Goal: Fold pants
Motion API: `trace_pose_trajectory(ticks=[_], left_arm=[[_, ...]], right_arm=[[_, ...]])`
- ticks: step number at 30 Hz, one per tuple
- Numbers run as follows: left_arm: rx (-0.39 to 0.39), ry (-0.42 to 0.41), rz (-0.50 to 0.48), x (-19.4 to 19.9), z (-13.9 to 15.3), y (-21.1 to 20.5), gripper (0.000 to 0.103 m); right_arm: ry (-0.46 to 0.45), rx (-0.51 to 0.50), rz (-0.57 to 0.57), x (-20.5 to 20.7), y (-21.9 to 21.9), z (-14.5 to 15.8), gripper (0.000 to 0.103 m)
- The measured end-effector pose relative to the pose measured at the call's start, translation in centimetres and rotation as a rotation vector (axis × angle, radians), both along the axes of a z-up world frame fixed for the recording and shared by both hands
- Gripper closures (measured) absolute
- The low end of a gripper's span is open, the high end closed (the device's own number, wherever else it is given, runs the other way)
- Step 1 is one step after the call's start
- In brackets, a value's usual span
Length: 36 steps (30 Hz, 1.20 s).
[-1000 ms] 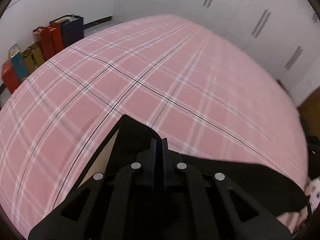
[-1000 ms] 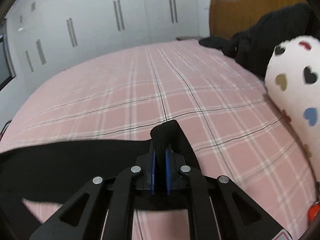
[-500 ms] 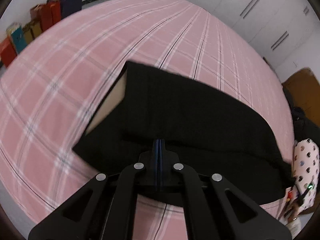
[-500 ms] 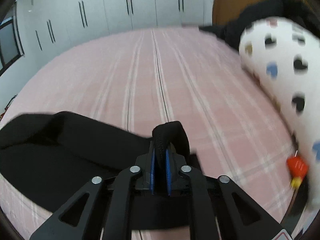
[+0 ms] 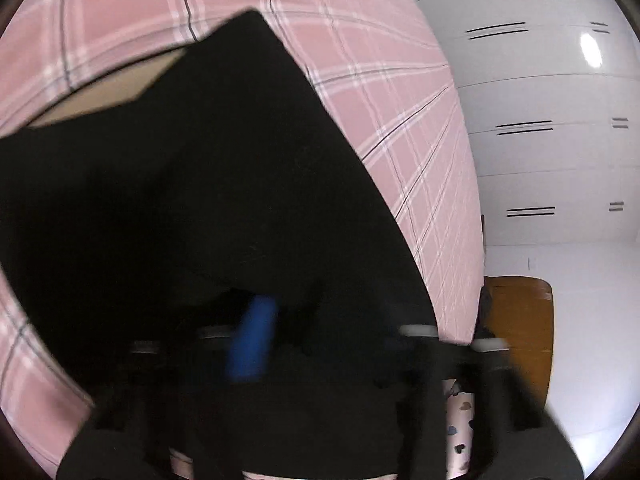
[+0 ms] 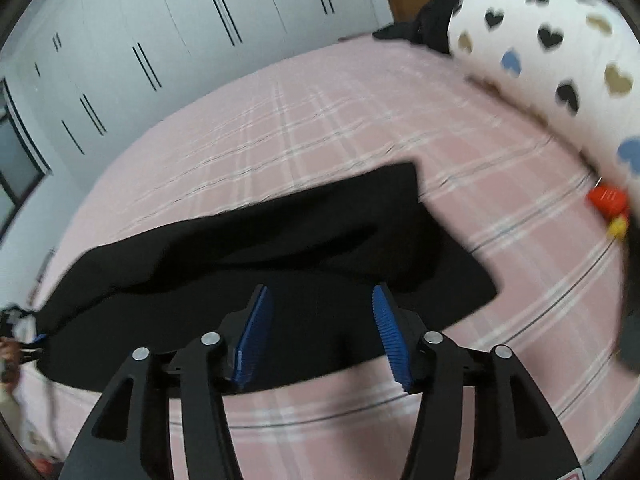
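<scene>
1. Bed (image 6: pixel 360 120): pink plaid sheet, the broad soft surface that carries everything; a heart-print pillow (image 6: pixel 560 60) lies at its 2 o'clock edge in the right wrist view.
2. Pants (image 6: pixel 280 248): black, lying on the bed, folded over on themselves, spreading from 9 o'clock to 3 o'clock below the centre of the right wrist view. A tan lining (image 5: pixel 108 92) shows at 10 o'clock in the left wrist view. Judged light, limp and non-slippery; the cloth will sag and crease wherever unsupported, so hold is best taken at corners or along a folded edge, both layers pinched together.
3. Right claw (image 6: pixel 320 336): jaws opening, blue pads well apart, nothing pressed between them; the pants lie beneath and beyond.
4. Left claw (image 5: pixel 256 336): blurred, jaws opening yet nearly together; whether cloth remains pinched cannot be told.
</scene>
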<state>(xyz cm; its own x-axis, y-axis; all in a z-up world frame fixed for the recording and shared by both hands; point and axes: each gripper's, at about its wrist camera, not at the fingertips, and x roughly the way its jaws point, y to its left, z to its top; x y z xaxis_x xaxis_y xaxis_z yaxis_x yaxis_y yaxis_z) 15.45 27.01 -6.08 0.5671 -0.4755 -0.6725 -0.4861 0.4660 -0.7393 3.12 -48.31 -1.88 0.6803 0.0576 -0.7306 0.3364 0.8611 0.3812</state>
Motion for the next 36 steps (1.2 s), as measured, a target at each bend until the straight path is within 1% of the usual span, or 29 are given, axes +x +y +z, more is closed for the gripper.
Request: trace_pose_trajectory(ticks=[1,5,6,9,11,13,14,15,16,17,19,21,22,23,24,25,26,27,28,29,30,31,32,33,34,35,36], left_arm=[[0.006,0.004,-0.003,0.1,0.2,-0.1,0.098],[0.060,-0.019,-0.029,-0.5,2.7,0.7,0.100],[0.057,-0.024,-0.034,-0.7,3.2,0.9,0.100],[0.054,-0.025,-0.056,-0.7,4.0,1.6,0.100],[0.068,-0.017,-0.077,-0.6,4.5,1.7,0.100],[0.079,-0.010,-0.091,-0.8,5.0,1.7,0.100],[0.085,-0.010,-0.099,-0.7,5.2,1.6,0.100],[0.101,-0.011,-0.111,-0.8,5.6,1.6,0.100],[0.116,-0.009,-0.118,-0.7,5.8,1.7,0.100],[0.130,-0.009,-0.129,-0.7,6.3,1.7,0.100],[0.148,-0.012,-0.157,-1.0,7.5,1.7,0.100],[0.191,-0.022,-0.199,-1.8,9.1,2.1,0.100],[0.223,-0.023,-0.214,-2.2,9.5,2.2,0.100],[0.268,-0.008,-0.226,-2.8,9.4,2.5,0.100],[0.287,0.014,-0.236,-2.9,8.7,2.8,0.100],[0.289,0.053,-0.252,-3.3,7.1,3.2,0.100],[0.288,0.082,-0.262,-3.5,5.8,3.6,0.099],[0.290,0.109,-0.272,-3.7,4.2,3.8,0.099],[0.298,0.126,-0.271,-3.8,2.9,3.6,0.099],[0.304,0.129,-0.258,-4.3,1.9,3.6,0.097],[0.305,0.109,-0.252,-4.7,1.6,3.5,0.095],[0.315,0.081,-0.238,-5.2,1.8,3.6,0.093],[0.317,0.059,-0.222,-5.6,2.1,3.7,0.085],[0.313,0.036,-0.202,-6.3,2.3,4.0,0.077],[0.299,0.015,-0.170,-7.4,3.0,4.6,0.053],[0.288,-0.001,-0.142,-7.9,3.2,5.0,0.040],[0.276,-0.021,-0.114,-8.4,3.4,5.5,0.040]], right_arm=[[-0.005,0.040,0.002,0.1,0.5,-0.1,0.047],[-0.028,0.161,-0.008,2.9,0.4,-0.6,0.042],[-0.026,0.190,-0.017,3.8,0.2,-0.8,0.040],[-0.026,0.320,-0.066,7.1,-0.8,-1.7,0.039],[0.028,0.333,-0.115,8.9,-1.3,-2.4,0.036],[0.063,0.310,-0.147,10.4,-1.3,-2.9,0.037],[0.071,0.294,-0.156,10.9,-1.3,-3.2,0.063],[0.088,0.289,-0.155,11.5,-1.4,-3.2,0.098],[0.063,0.285,-0.161,11.3,-1.5,-2.5,0.098],[0.013,0.266,-0.156,10.9,-1.5,-1.2,0.099],[-0.086,0.215,-0.101,9.1,-1.0,2.4,0.099],[-0.132,0.164,-0.045,6.6,-0.2,4.8,0.099],[-0.122,0.123,-0.021,4.9,0.2,5.1,0.099],[-0.096,0.100,-0.012,4.0,0.2,4.4,0.099],[-0.057,0.087,-0.004,3.2,0.1,3.3,0.099],[0.005,0.104,-0.003,2.7,-0.2,1.0,0.099],[0.057,0.128,-0.001,2.6,-0.4,-1.1,0.098],[0.127,0.133,-0.010,2.3,-0.5,-3.4,0.097],[0.151,0.129,-0.016,2.1,-0.7,-4.1,0.093],[0.147,0.123,-0.026,1.7,-0.5,-4.4,0.088],[0.128,0.124,-0.034,1.3,-0.4,-4.2,0.082],[0.106,0.122,-0.050,0.9,-0.2,-3.5,0.073],[0.087,0.116,-0.062,0.5,-0.1,-2.9,0.049],[0.064,0.112,-0.069,0.2,0.1,-2.1,0.034],[0.041,0.111,-0.064,0.1,0.1,-1.4,0.034],[0.037,0.115,-0.055,0.4,-0.1,-1.2,0.034],[0.041,0.125,-0.060,0.8,-0.7,-1.3,0.034]])
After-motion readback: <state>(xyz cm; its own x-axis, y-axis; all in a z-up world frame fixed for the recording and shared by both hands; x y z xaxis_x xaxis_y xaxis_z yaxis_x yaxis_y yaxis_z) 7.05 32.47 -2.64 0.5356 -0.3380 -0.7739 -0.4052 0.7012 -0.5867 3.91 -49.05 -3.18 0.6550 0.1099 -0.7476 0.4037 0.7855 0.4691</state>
